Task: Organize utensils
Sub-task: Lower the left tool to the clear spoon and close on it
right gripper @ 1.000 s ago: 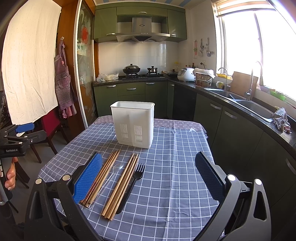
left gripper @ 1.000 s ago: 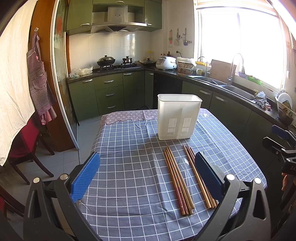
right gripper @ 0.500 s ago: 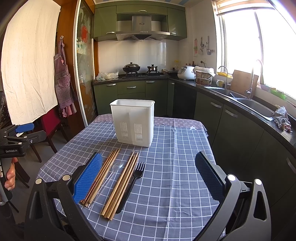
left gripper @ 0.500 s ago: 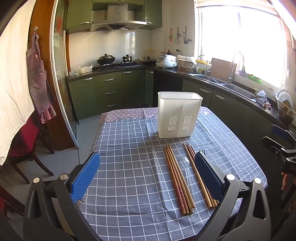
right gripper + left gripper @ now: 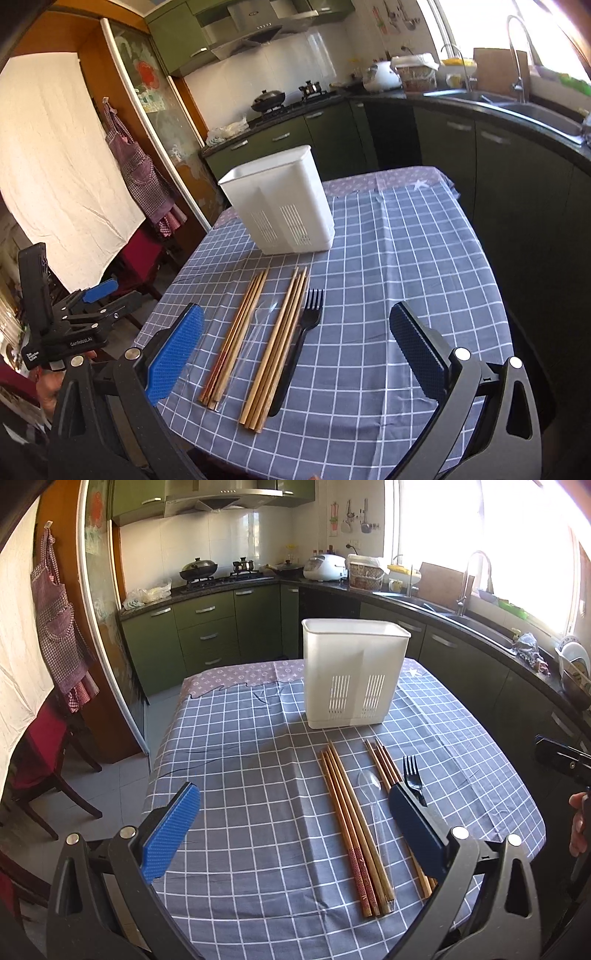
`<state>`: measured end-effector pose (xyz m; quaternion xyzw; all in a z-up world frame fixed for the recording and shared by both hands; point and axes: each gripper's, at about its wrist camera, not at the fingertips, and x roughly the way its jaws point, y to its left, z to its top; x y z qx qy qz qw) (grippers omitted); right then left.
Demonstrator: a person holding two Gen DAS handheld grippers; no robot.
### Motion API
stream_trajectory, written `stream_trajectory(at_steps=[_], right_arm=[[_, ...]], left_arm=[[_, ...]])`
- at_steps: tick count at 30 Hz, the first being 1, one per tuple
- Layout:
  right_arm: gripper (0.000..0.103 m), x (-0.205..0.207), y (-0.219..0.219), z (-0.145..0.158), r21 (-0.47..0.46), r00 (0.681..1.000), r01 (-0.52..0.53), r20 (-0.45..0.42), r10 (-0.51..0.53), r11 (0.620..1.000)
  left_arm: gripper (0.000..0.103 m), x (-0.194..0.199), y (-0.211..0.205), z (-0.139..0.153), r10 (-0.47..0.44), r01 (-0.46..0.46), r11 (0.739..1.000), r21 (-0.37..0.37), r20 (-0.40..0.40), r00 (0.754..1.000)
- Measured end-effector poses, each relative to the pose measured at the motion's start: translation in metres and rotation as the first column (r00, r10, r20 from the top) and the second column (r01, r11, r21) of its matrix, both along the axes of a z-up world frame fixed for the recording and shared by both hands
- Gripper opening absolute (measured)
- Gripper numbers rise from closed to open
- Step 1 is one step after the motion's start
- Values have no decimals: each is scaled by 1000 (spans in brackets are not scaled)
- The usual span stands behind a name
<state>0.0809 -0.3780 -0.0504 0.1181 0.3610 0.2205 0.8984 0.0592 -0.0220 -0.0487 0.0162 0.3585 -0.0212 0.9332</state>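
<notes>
On the grey checked tablecloth (image 5: 229, 768): two bundles of wooden chopsticks (image 5: 351, 827), clear plastic spoon (image 5: 373, 801) and black plastic fork (image 5: 299, 339) lie before the white slotted plastic utensil holder (image 5: 351, 675). Nothing visibly sorted yet. Left gripper (image 5: 291, 834) and right gripper (image 5: 295, 354) both spread wide, empty.

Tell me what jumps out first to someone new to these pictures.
The white utensil holder stands upright at the far middle of the checked tablecloth. In front of it lie two bundles of chopsticks, a clear spoon between them and a black fork to the right. Both grippers hover open and empty.
</notes>
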Motion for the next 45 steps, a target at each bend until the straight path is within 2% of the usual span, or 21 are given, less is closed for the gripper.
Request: stream_trajectory(at_steps=[4,6,8,9,11,17,19,26,33,39,42,45], right_arm=[[99,15,-1,-3,-75,1000,14,-9,-15,997],[99,26,-2,-6,-94,999,5,-42,-9,996],[99,35,-1,-8,-123,997,1,-72,-10,992],[99,37,-1,-8,-134,997,-4,-75,-7,991],[99,41,0,-8,-165,997,-5,-77,-8,986],[99,45,2,-8,-213,997,-9,-74,-7,977],[99,45,2,-9,-223,997,-8,-72,-8,975],[99,45,1,-12,-216,997,-9,-75,-8,976],[99,46,-1,-15,-223,997,-12,-74,-5,975],[99,48,3,-18,-236,997,-11,-80,-8,972],[99,51,6,-19,-239,996,-17,-91,-5,971],[93,56,9,-22,-246,992,-35,-125,4,969]], left_arm=[[97,26,-12,-14,-35,31,999,-38,-97,995],[91,36,-23,-22,-60,54,998,-45,-143,988],[76,48,-33,-30,-78,71,996,-45,-195,978],[73,54,-38,-34,-88,78,995,-55,-223,971],[54,63,-45,-43,-107,89,993,-75,-278,955],[22,83,-66,-69,-135,106,990,-94,-392,910],[14,87,-71,-76,-146,112,988,-104,-429,891],[12,103,-88,-95,-138,106,990,-93,-487,863],[12,113,-87,-111,-99,72,995,-71,-514,852],[12,119,-99,-118,-107,93,994,-53,-499,860],[10,118,-102,-117,-115,94,993,-69,-492,863],[9,117,-97,-115,-123,84,991,-102,-478,870]])
